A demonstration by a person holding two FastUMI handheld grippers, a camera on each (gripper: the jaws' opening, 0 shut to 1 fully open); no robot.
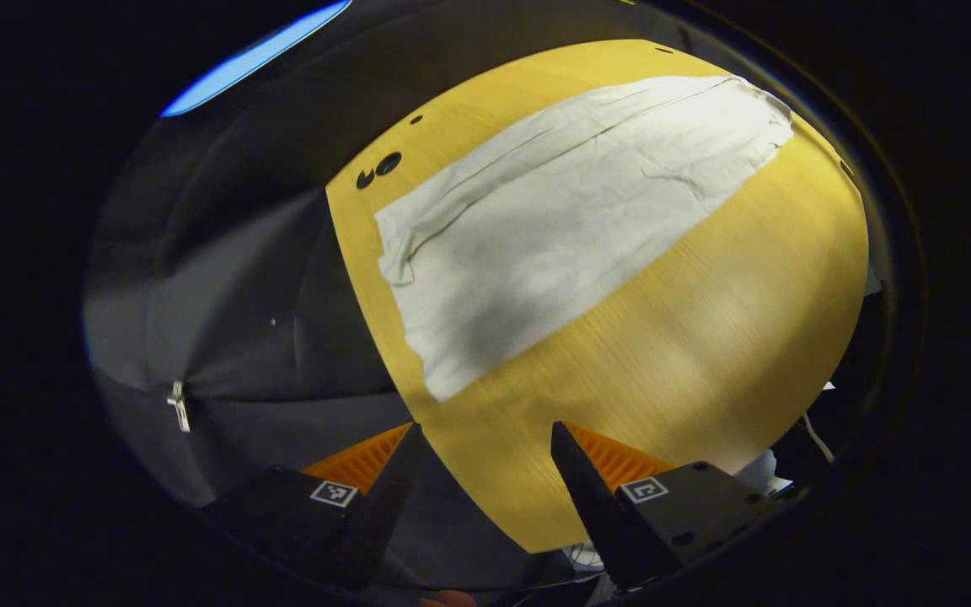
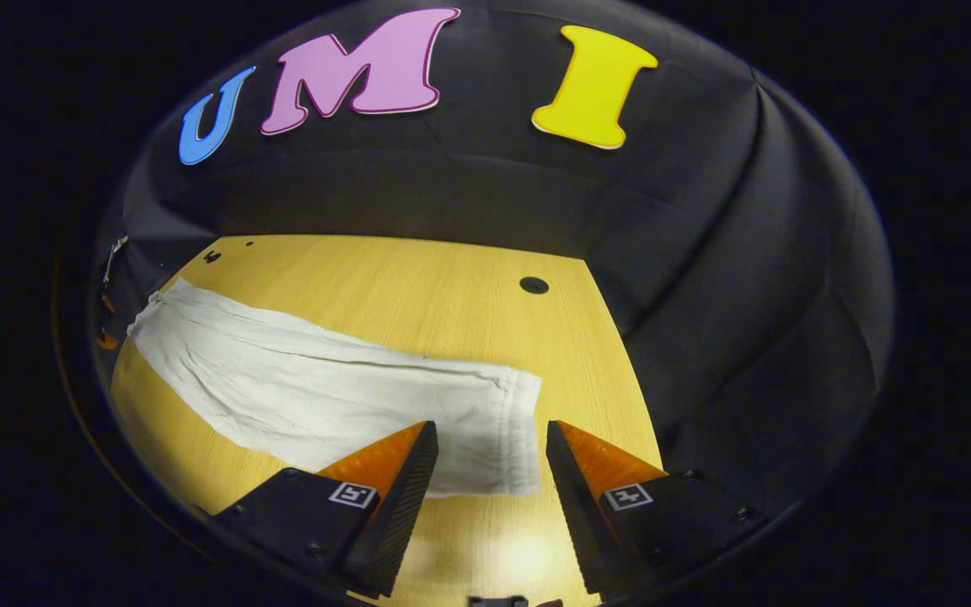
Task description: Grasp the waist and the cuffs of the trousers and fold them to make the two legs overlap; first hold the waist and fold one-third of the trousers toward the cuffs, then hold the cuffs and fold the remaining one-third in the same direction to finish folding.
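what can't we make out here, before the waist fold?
- Trousers, right gripper view: the near waist edge is partly covered by the right gripper fingers.
- Layering: in the left gripper view the trousers lie flat; any second leg underneath is hidden.
- Table near edge: blocked by the left gripper.

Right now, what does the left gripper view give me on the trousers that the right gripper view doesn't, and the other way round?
The left gripper view takes in the trousers lying long and flat across the wooden table, with a shadow over their near end; its hand-held gripper hangs open over bare wood, short of the cloth. The right gripper view looks from the opposite end: a hemmed end of the trousers lies between its open fingers, and the booth wall stands behind. Both show one pale, creased garment lying long on the table, held by neither gripper.
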